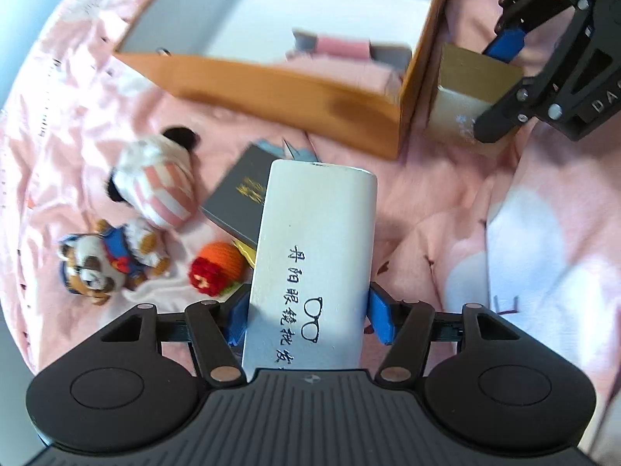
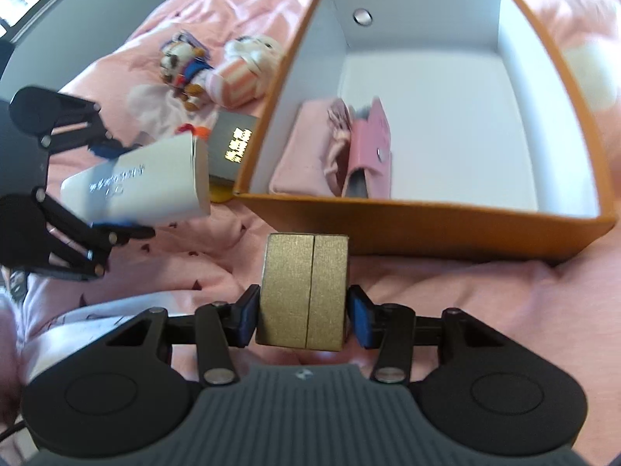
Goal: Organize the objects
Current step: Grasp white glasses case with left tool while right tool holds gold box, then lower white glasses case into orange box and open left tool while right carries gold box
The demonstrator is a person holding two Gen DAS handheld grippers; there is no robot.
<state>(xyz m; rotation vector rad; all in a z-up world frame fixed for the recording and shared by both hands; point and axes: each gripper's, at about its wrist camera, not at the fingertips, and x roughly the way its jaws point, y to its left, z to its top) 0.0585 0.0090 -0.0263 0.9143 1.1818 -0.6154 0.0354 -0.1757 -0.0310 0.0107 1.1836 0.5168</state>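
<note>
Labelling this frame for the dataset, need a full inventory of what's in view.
white glasses case: 1, white, in left gripper
gold box: 1, gold, in right gripper
orange storage box: 1, orange outside, white inside, on bedding
pink pouch: 1, pink, inside storage box
pink snap wallet: 1, pink, inside storage box
dark grey book: 1, beside storage box
plush toys: 2, striped pink-white; blue-brown, on bedding
knitted ball: 1, orange-red, by book
pink bedding: underneath
left gripper: black, blue pads
right gripper: black, blue pads
</note>
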